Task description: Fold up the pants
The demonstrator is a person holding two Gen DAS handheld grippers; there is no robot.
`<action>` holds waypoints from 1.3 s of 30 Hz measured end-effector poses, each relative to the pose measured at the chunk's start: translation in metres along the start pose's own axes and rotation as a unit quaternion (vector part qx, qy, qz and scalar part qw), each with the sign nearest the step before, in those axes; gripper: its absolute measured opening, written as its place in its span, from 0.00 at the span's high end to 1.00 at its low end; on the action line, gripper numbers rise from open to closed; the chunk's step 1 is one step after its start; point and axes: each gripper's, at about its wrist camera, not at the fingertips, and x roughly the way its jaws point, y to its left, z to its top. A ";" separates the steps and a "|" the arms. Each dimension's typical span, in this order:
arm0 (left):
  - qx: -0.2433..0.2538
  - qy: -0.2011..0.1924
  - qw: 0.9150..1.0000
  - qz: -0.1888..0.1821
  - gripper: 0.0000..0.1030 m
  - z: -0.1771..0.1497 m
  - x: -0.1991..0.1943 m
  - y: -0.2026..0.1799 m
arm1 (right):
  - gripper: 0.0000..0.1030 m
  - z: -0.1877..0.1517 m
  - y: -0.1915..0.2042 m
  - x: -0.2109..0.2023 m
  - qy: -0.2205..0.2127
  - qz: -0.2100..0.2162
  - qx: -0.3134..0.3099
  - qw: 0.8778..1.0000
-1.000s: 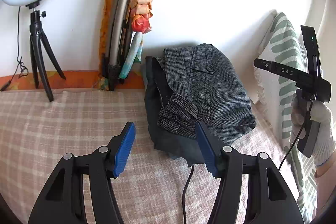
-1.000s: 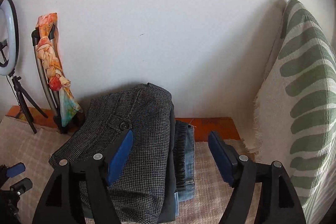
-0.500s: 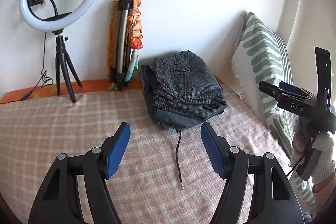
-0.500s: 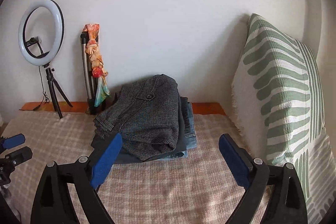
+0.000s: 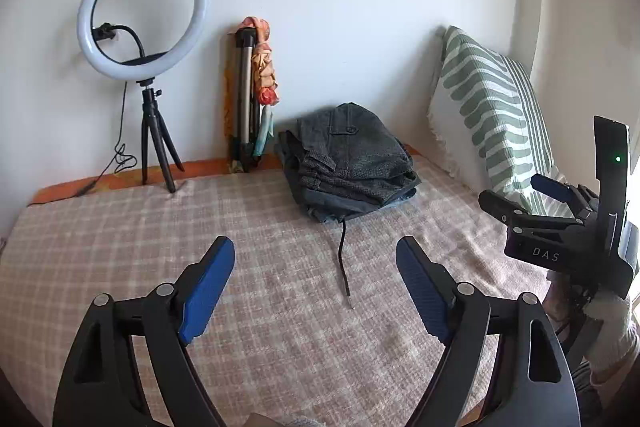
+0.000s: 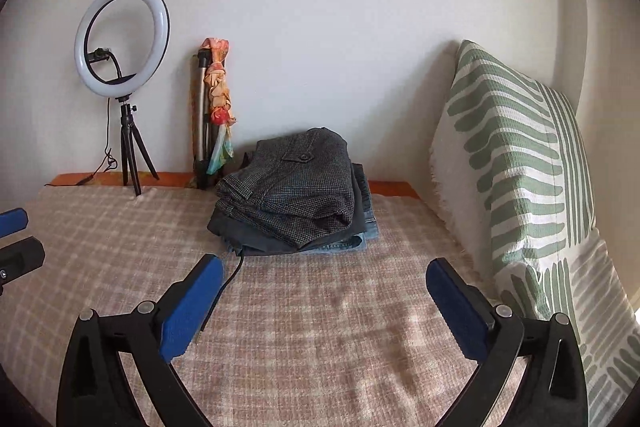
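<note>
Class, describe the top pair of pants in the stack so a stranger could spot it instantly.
Find the plaid bed cover and follow it to the white wall, where a pile of folded pants sits. The top pair is grey houndstooth with a buttoned pocket flap; the layers beneath are plain dark fabric and blue denim.

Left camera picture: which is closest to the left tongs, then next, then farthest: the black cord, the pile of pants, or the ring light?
1. Black cord, its loose end on the blanket just ahead of the left tongs.
2. Pile of pants, farther back, slightly right.
3. Ring light, far back left by the wall.
</note>
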 end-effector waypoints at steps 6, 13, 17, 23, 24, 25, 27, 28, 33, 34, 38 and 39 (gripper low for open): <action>0.013 0.004 1.000 0.022 0.19 -0.005 -0.003 -0.004 | 0.00 -0.011 -0.001 -0.003 -0.001 0.019 0.021 1.000; 0.015 -0.020 0.999 0.040 0.09 -0.006 -0.011 -0.006 | 0.00 -0.018 -0.006 0.007 0.004 0.014 0.027 1.000; 0.026 -0.036 0.997 0.064 0.01 -0.003 -0.016 -0.009 | 0.00 -0.018 -0.007 0.009 0.004 0.009 0.027 1.000; 0.029 -0.047 0.997 0.061 0.01 0.000 -0.021 -0.013 | 0.00 -0.015 -0.009 0.011 0.004 0.008 0.035 0.999; 0.027 -0.047 0.997 0.061 0.01 -0.001 -0.022 -0.014 | 0.00 -0.016 -0.009 0.012 0.004 0.008 0.037 0.999; 0.024 -0.048 0.997 0.060 0.01 -0.002 -0.022 -0.014 | 0.00 -0.016 -0.009 0.012 0.005 0.008 0.038 0.999; 0.021 -0.045 0.997 0.056 0.01 -0.003 -0.022 -0.014 | 0.00 -0.016 -0.010 0.011 0.003 0.006 0.039 0.999; 0.020 -0.042 0.997 0.055 0.01 -0.003 -0.021 -0.014 | 0.00 -0.016 -0.010 0.010 0.000 0.004 0.039 0.999; 0.013 -0.034 0.998 0.051 0.01 -0.004 -0.018 -0.013 | 0.00 -0.014 -0.013 0.010 -0.002 0.001 0.044 0.999; 0.012 -0.033 0.998 0.051 0.01 -0.005 -0.018 -0.013 | 0.00 -0.014 -0.012 0.010 -0.001 0.001 0.045 0.999; 0.015 -0.032 0.998 0.052 0.01 -0.005 -0.017 -0.014 | 0.00 -0.014 -0.012 0.010 -0.001 0.002 0.045 0.999; 0.016 -0.030 0.998 0.050 0.01 -0.005 -0.016 -0.014 | 0.00 -0.014 -0.011 0.010 -0.002 0.001 0.045 0.999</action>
